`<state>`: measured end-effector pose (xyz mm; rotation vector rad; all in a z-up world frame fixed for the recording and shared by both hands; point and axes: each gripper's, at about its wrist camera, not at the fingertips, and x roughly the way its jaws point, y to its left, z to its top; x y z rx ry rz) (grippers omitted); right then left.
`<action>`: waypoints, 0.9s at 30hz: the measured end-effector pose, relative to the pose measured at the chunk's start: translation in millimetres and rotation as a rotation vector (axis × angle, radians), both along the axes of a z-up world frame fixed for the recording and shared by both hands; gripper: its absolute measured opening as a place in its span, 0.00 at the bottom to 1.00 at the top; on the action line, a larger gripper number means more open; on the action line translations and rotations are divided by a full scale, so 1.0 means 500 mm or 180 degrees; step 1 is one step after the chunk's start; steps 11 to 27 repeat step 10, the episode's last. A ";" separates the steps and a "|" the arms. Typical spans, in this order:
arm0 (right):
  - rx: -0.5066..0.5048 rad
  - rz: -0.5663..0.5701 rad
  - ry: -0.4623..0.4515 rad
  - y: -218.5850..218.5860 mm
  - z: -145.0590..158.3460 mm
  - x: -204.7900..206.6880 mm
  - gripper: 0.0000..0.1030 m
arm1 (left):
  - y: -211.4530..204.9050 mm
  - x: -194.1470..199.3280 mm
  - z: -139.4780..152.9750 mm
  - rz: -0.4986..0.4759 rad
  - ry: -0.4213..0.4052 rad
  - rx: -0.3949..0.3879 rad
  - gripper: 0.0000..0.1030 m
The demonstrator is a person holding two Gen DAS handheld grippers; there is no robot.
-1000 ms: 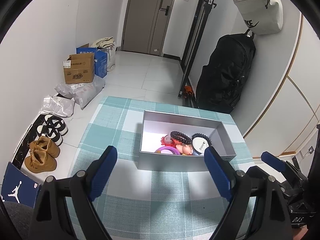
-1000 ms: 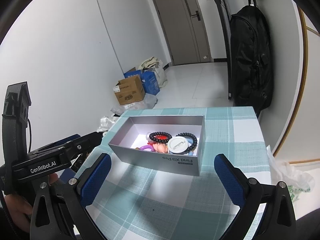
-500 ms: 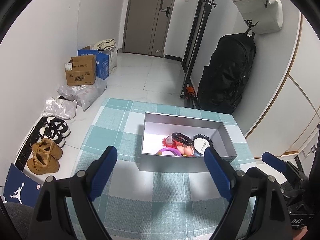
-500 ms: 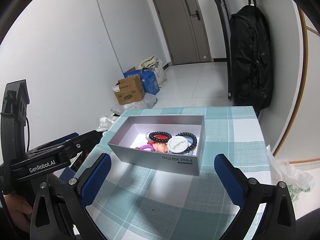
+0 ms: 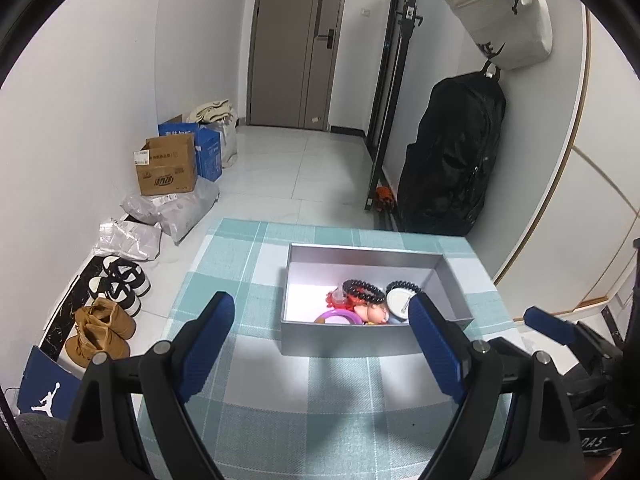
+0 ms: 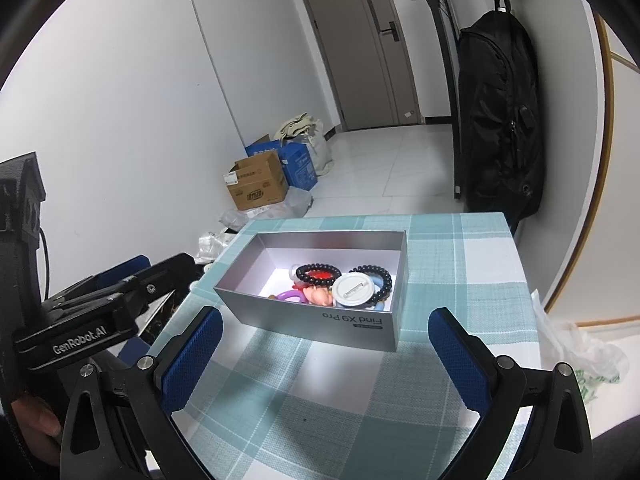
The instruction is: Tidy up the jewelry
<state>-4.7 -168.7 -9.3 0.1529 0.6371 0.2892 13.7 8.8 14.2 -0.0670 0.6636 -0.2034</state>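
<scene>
Legibly, we read "Find X9 Pro" on the near wall of the grey box (image 6: 320, 322), printed upside down from our right-wrist view. "GenRobot.AI" marks the left gripper (image 5: 320, 350). Both it and the right gripper (image 6: 324, 354) stand wide, holding nothing, blue textured pads bare. Box sits toward the far right corner of the checked teal cloth surface (image 6: 340, 412). Inside: black beaded bracelets (image 6: 318, 273), a round white badge (image 6: 353, 289), a purple ring (image 5: 338, 317).

Left gripper (image 5: 320, 336) and right gripper (image 6: 322, 346): both level, side by side, jaws spread wide, nothing held.
</scene>
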 end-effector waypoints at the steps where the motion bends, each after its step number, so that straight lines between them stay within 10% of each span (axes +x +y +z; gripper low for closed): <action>1: 0.0005 -0.0001 0.0003 0.000 0.000 0.000 1.00 | 0.001 -0.001 0.000 0.0004 -0.0010 -0.0017 0.83; 27: -0.0004 0.0004 0.0001 0.000 0.003 -0.001 1.00 | -0.006 0.009 -0.013 -0.0021 0.0114 -0.0051 0.83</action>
